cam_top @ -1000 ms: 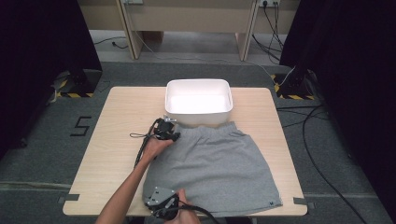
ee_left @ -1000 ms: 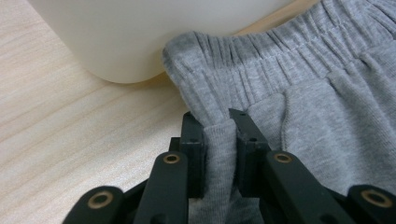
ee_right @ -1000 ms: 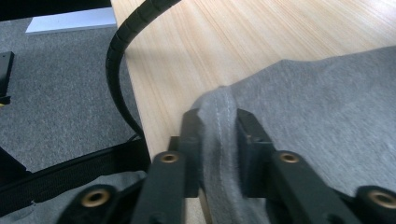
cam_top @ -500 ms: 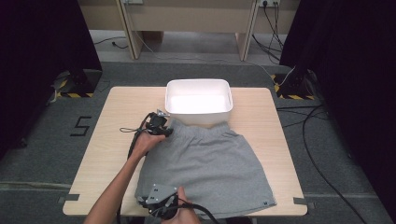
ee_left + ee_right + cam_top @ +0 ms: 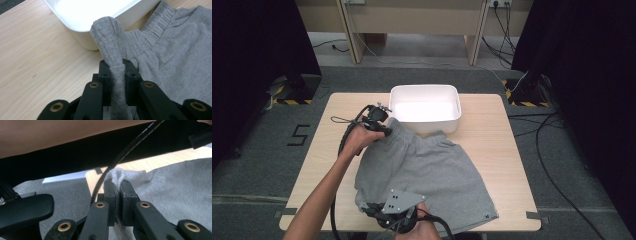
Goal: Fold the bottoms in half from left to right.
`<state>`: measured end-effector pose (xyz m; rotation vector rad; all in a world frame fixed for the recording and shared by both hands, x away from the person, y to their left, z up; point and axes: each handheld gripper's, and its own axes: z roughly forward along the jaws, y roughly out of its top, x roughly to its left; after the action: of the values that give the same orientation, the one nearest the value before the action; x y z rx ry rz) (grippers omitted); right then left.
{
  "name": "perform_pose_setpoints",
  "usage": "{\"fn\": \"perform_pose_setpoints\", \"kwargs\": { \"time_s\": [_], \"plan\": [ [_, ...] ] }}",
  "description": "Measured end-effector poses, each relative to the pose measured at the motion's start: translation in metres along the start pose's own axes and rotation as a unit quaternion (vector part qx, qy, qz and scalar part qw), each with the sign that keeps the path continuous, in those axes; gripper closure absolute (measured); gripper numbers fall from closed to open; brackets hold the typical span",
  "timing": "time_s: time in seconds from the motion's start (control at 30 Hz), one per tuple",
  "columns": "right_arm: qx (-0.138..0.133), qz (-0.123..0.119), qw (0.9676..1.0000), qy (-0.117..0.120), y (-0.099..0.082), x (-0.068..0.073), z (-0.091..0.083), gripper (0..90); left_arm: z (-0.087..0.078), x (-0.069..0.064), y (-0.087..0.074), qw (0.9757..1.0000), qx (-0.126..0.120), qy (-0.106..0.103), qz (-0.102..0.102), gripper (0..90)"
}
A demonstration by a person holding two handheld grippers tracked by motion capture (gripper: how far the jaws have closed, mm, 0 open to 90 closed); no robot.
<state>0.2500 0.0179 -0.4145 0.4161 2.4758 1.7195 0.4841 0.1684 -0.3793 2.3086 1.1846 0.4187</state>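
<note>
1. A pair of soft grey cloth shorts [image 5: 432,175] lies spread on the light wooden table [image 5: 497,130].
2. The stretchy waist end lies just beside a white plastic tub [image 5: 426,107].
3. The left tool [image 5: 117,65] is pinched tight on a fold of the waistband.
4. The right tool [image 5: 118,186] is pinched tight on the shorts' near left corner, at the table's near edge.

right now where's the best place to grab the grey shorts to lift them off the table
At the left edge, as now: one pinch on the thick elastic waistband corner by the white bin, one on the hem corner at the near edge. The grey shorts lie flat, so only folded-up edges give something to pinch. Left gripper and right gripper already clamp them.
</note>
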Motion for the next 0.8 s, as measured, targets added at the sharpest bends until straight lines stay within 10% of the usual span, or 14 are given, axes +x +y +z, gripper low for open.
{"fn": "perform_pose_setpoints", "kwargs": {
  "time_s": [0.33,0.8],
  "plan": [
    [-0.013,-0.002,0.9998,-0.016,0.011,-0.006,-0.018,85.6,-0.002,-0.008,0.009,0.9990,-0.025,-0.023,-0.029,78.3],
    [-0.005,0.034,0.9894,-0.141,-0.024,-0.055,-0.131,86.4,0.032,-0.057,0.047,0.9926,-0.067,-0.060,-0.081,77.1]
  ]
}}
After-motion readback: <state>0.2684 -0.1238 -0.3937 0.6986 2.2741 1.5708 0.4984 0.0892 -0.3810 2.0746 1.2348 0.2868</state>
